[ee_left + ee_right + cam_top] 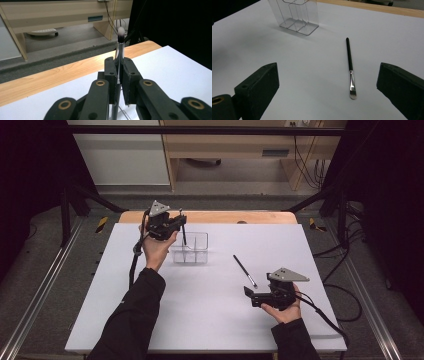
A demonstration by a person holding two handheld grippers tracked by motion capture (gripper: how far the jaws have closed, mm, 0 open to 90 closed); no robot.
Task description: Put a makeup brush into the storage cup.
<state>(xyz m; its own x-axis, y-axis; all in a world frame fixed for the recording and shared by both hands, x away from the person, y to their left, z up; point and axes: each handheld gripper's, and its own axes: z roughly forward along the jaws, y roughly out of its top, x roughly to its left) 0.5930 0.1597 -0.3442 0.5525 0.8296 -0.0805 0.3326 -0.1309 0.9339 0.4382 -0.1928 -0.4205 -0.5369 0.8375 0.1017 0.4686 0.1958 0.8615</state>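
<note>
Right gripper [327, 92] agape near flat brush [350, 67]; left gripper [120, 75] clamping upright brush [120, 42] over organizer [190, 248].

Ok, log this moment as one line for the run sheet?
left tool: shut on upright brush over clear organizer | right tool: open, idle | flat brush: lying on table

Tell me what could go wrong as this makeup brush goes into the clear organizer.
The left tongs pinch the makeup brush on its thin, shiny ferrule, so it could slip or tilt. The clear organizer looks light and may slide or tip if the handle catches a divider. The second brush lies loose and might roll.
</note>
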